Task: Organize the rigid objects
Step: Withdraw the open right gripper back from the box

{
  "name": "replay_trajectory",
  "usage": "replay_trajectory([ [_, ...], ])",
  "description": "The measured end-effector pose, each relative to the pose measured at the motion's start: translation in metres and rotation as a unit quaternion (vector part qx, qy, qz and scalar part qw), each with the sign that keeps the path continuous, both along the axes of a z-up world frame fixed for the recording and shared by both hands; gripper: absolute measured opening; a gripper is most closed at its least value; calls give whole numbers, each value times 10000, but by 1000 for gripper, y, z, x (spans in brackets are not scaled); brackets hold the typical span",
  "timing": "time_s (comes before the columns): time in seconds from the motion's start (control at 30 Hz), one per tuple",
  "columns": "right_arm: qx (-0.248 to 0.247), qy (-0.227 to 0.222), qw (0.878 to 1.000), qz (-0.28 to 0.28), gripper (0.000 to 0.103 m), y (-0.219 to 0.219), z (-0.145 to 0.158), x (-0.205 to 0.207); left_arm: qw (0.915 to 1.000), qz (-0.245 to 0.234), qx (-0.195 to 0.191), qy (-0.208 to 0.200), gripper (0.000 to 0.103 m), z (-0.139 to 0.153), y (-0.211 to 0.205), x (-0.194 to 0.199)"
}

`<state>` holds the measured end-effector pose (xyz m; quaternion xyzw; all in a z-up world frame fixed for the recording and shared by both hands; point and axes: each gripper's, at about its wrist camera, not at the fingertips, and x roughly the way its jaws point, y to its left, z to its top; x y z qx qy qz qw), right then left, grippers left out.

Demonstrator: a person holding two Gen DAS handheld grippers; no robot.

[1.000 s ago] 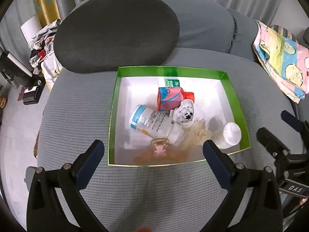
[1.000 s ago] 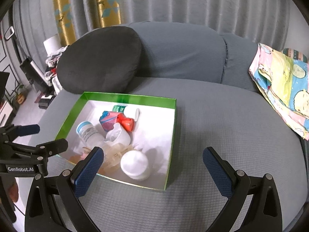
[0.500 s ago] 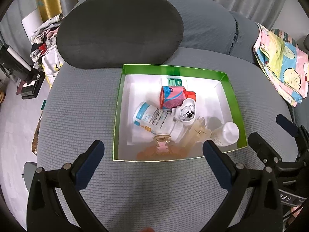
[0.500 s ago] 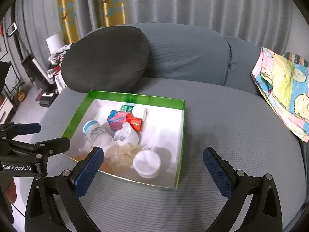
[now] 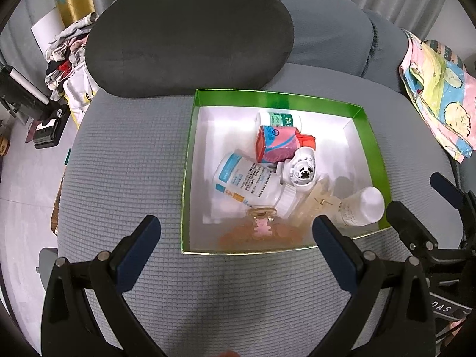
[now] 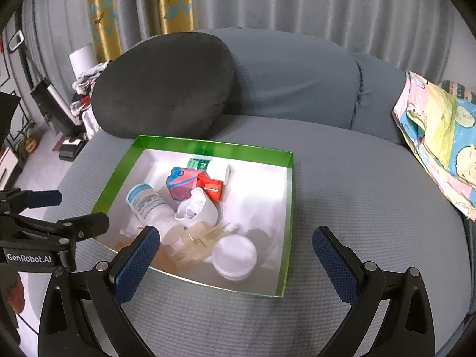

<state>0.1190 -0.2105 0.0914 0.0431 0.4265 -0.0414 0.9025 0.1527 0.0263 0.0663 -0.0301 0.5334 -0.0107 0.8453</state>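
A green-walled box (image 5: 276, 96) (image 6: 208, 145) sits on the grey sofa seat. Inside it lie a white bottle with a blue label (image 5: 247, 183) (image 6: 147, 202), a pink and blue carton with a red cap (image 5: 278, 147) (image 6: 184, 184), a white plug-in device (image 5: 303, 172) (image 6: 196, 208), a small white bottle (image 5: 361, 205) (image 6: 235, 257), a green-labelled bottle (image 5: 278, 119), a clear hair clip (image 5: 318, 200) and a pink clip (image 5: 261, 227). My left gripper (image 5: 236, 235) is open and empty, at the box's near edge. My right gripper (image 6: 235, 248) is open and empty, above the box's near right corner.
A dark round cushion (image 5: 190, 29) (image 6: 166, 83) leans on the sofa back behind the box. A colourful cloth (image 5: 437, 95) (image 6: 440, 142) lies at the right. Clothes and gear (image 5: 65, 50) sit on the floor at the left. Bare seat lies right of the box (image 6: 357, 196).
Both grippers have drawn back and up from the box, which now looks smaller and farther in both views. Both stay open and empty. The objects in the box have not moved.
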Motion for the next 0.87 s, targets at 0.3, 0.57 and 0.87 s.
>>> replay_trajectory([
  [0.3, -27, 99, 9999, 23, 103, 2, -7, 10, 9999, 40, -3, 168, 102, -9, 4, 9],
  [0.57, -32, 161, 9999, 21, 103, 1, -11, 15, 9997, 32, -23, 235, 102, -12, 6, 13],
  [0.87, -13, 193, 9998, 15, 103, 0, -16, 15, 9998, 43, 9, 208, 102, -15, 7, 15],
])
